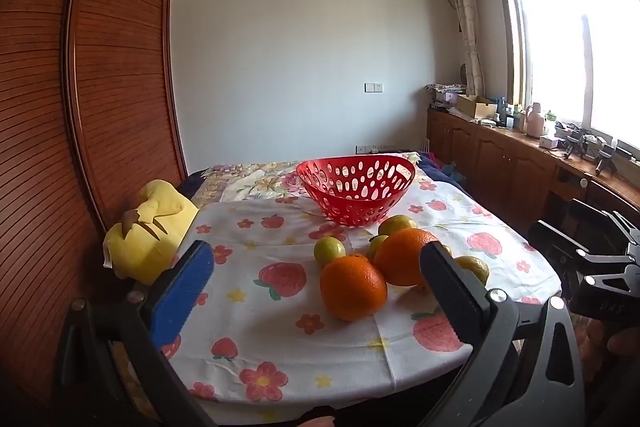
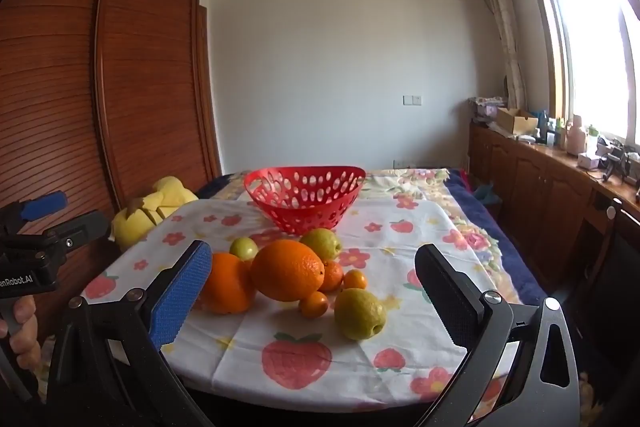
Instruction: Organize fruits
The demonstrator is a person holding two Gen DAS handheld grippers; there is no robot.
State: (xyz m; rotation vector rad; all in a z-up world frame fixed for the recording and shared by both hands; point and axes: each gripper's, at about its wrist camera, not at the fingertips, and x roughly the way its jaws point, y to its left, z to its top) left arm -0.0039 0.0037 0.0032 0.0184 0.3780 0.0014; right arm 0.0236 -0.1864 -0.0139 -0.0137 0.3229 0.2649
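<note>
Plainly, the oranges [image 2: 287, 275] look firm, heavyish and round, likely to roll, so gripping across the middle seems best. They sit clustered with green fruits [image 2: 359, 313] on the flowered tablecloth [image 2: 400, 307], before the empty red perforated basket [image 2: 304, 197]. Left gripper [image 1: 316, 283] and right gripper [image 2: 314, 283] both gape, holding nothing.

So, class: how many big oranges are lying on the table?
2. One big orange sits in the middle of the fruit pile in front of the red basket; the other orange touches its left side. Smaller fruit may hide behind them.
</note>
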